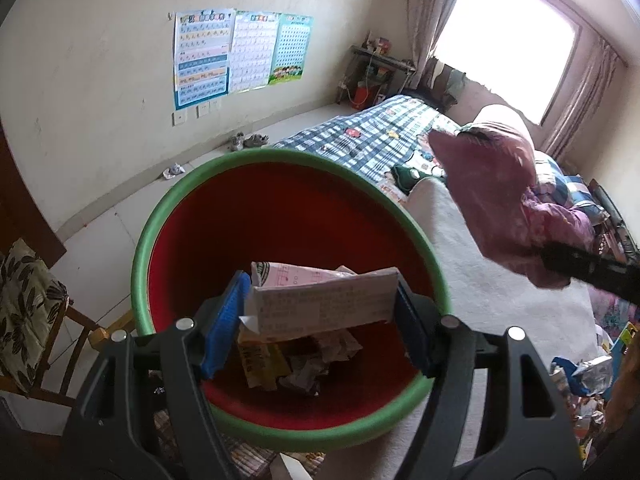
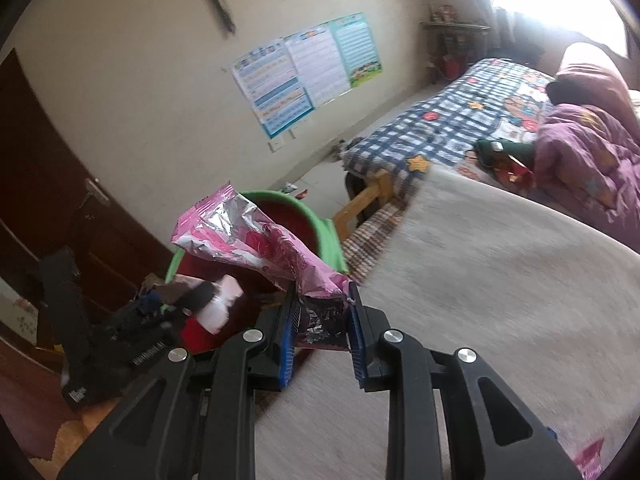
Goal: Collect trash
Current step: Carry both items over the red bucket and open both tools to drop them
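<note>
A: Nearest the lens, left gripper point(image 1: 320, 320), blue pads clamped on a white paper carton point(image 1: 324, 300), held over the bin's mouth. Bin point(image 1: 160, 216): green rim, red inside, already holding crumpled paper and a yellow wrapper point(image 1: 262, 364).

B: Right gripper point(image 2: 322, 320)?

A: Pinched tight on a pink foil snack bag point(image 2: 256, 248), bag standing up above the jaws, near the bin's edge but not yet over it, I'd say.

B: How to do it well?

A: Carton's placed fine; open the left jaws and it should drop in. Carry the bag fully across the rim before letting go: it's light and could catch the edge.

B: Obstacles?

A: The two grippers crowd one opening, so go one at a time. White bedspread point(image 2: 500, 280) just beside the bin, chair point(image 1: 28, 292) on the other side. More wrappers point(image 1: 588, 372) lie on the bed, a paper scrap point(image 1: 173, 171) on the floor.
</note>
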